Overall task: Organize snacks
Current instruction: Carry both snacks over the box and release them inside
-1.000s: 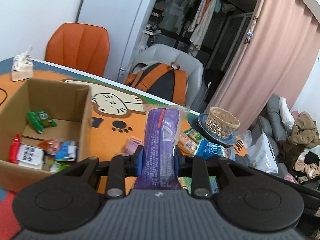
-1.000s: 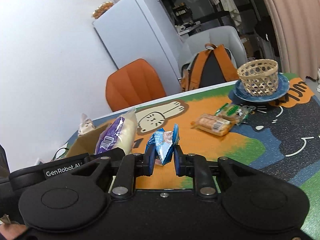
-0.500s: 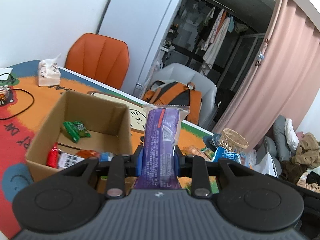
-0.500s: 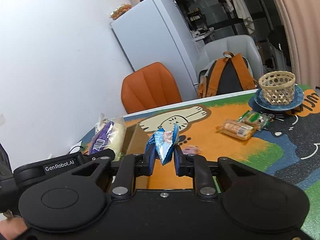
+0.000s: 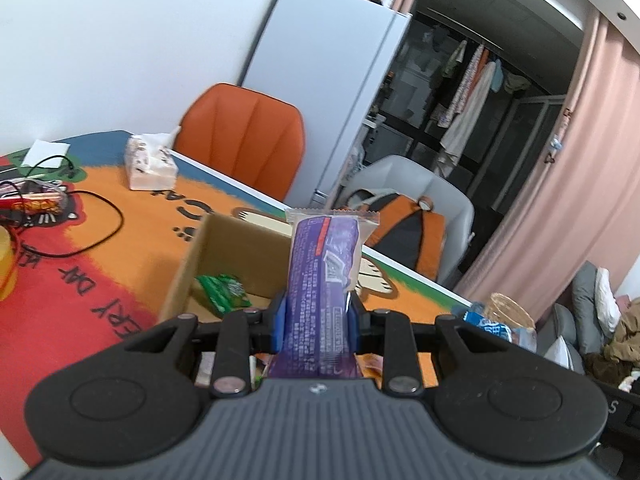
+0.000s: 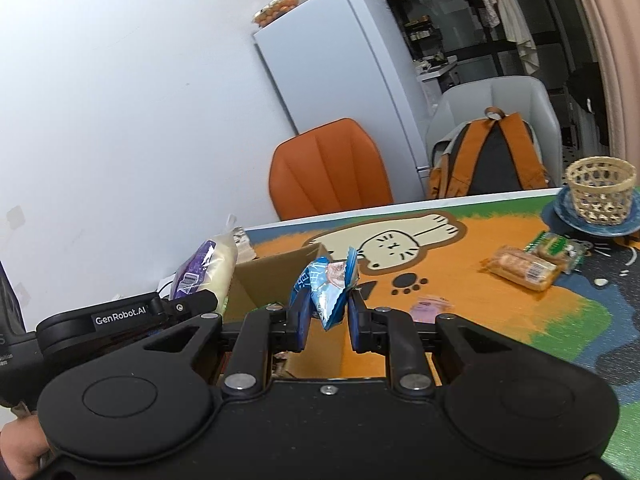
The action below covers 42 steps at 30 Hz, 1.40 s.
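My left gripper is shut on a long purple snack packet and holds it upright above the open cardboard box. A green packet lies inside the box. My right gripper is shut on a small blue snack packet, above the box's near right corner. The left gripper with its purple packet shows at the left of the right wrist view. Loose snacks lie on the mat: a bread packet, a green packet, a small pink packet.
A wicker basket stands on a blue plate at the far right. A tissue box, black cables and a yellow object lie left of the box. An orange chair and a backpack stand behind the table.
Both grippers have moved left and over the cardboard box, still holding their packets. The box is now right below them and the tissue box and cables have come into the left wrist view.
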{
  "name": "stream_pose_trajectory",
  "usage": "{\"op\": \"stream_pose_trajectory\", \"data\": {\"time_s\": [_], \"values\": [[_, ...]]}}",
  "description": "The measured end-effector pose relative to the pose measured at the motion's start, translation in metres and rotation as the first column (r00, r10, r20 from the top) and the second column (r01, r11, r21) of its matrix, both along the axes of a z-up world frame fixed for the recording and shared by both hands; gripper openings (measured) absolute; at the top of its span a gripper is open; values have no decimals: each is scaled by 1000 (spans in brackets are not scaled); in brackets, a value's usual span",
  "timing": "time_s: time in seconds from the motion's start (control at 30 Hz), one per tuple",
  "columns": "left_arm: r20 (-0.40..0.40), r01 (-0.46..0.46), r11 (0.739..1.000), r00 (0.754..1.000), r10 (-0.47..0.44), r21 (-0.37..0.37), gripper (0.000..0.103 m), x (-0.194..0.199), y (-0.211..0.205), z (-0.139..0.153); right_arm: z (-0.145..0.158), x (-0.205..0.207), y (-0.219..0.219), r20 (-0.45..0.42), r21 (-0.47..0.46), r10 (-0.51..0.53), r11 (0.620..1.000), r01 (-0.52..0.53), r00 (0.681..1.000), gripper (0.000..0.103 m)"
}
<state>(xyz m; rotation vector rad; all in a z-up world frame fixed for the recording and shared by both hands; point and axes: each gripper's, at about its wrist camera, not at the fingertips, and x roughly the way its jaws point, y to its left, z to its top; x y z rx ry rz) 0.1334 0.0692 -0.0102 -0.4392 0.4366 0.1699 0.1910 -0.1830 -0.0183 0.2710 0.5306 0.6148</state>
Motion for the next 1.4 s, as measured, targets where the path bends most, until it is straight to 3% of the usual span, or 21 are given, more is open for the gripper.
{"op": "stream_pose_trajectory", "data": {"time_s": [0.3, 0.7, 0.87, 1.27, 1.4], "values": [[-11, -45, 999, 999, 45, 9, 29, 8, 33, -4, -3, 12, 38, -5, -11, 46, 999, -47, 999, 21], [-30, -66, 998, 997, 66, -12, 29, 48, 60, -20, -7, 30, 69, -17, -36, 68, 997, -68, 998, 21], [-31, -103, 994, 994, 104, 31, 33, 58, 62, -22, -10, 37, 75, -27, -40, 65, 997, -66, 998, 21], [-35, -146, 988, 989, 145, -43, 36, 32, 82, -25, -19, 60, 101, -72, -33, 83, 996, -85, 994, 21], [-44, -161, 986, 986, 159, -45, 40, 26, 85, -25, -17, 64, 108, -66, -24, 74, 997, -76, 995, 35]]}}
